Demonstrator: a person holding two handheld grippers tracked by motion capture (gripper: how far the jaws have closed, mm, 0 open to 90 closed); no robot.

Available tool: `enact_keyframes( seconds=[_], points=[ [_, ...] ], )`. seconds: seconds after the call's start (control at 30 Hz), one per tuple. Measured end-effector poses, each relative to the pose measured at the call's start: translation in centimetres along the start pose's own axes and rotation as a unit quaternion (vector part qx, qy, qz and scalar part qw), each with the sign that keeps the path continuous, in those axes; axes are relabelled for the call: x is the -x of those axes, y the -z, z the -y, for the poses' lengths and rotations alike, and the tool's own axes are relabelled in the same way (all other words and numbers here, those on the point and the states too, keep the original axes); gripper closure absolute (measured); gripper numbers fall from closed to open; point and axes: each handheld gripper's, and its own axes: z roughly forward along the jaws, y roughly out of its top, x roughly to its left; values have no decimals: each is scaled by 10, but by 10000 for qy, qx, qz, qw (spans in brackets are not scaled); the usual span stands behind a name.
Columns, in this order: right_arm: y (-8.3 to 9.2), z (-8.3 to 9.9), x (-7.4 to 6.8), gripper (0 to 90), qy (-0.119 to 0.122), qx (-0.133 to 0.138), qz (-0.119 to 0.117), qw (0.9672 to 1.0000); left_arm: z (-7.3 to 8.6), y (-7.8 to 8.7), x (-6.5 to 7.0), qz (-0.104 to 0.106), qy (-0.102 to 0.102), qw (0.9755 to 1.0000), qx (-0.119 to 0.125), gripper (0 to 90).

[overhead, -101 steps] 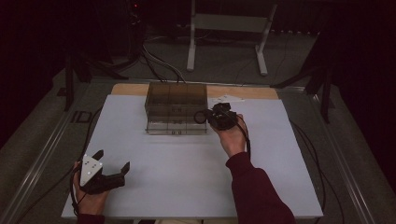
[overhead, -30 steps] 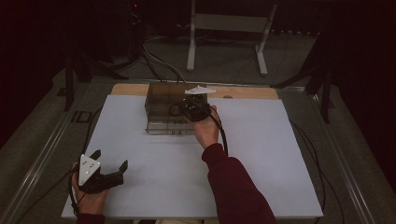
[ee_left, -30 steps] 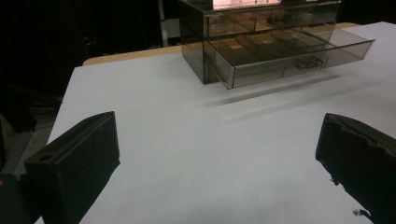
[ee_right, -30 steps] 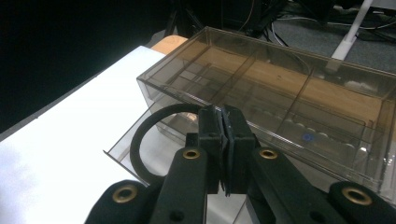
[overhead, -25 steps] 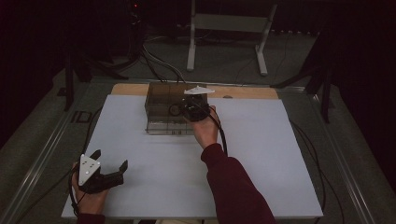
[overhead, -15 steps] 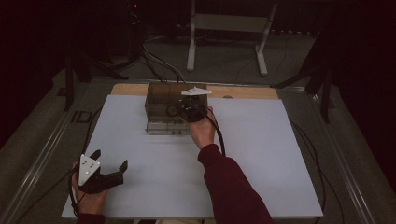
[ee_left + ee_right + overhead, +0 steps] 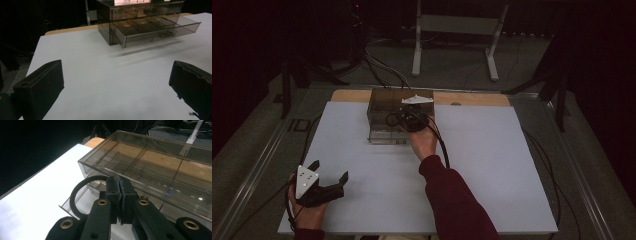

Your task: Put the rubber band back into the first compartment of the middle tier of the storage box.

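I see my right gripper [image 7: 404,116] over the open drawer [image 7: 160,31] of the drawer box [image 7: 398,107], fingers clamped on a black ring [image 7: 82,192]. Nearer me, left gripper [image 7: 328,181] rests fingers apart on clear bench [image 7: 492,165].

The left tool [image 7: 329,187] is held low at the near left, its jaws spread wide. The right tool [image 7: 412,117] is stretched forward on a red-sleeved arm, its jaws pressed fully together.
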Motion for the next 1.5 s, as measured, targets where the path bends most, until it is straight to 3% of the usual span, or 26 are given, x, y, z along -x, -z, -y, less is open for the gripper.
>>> enact_keyframes(
  seconds=[0.57,1.5],
  points=[
    [-12,4,-8,888,-119,0,-123,9999,0,1,0,-2,-13,10000,3,4],
    [-33,14,-14,886,-156,-200,-35,9997,-1,3,-1,-23,3,10000,35,4]
  ],
)
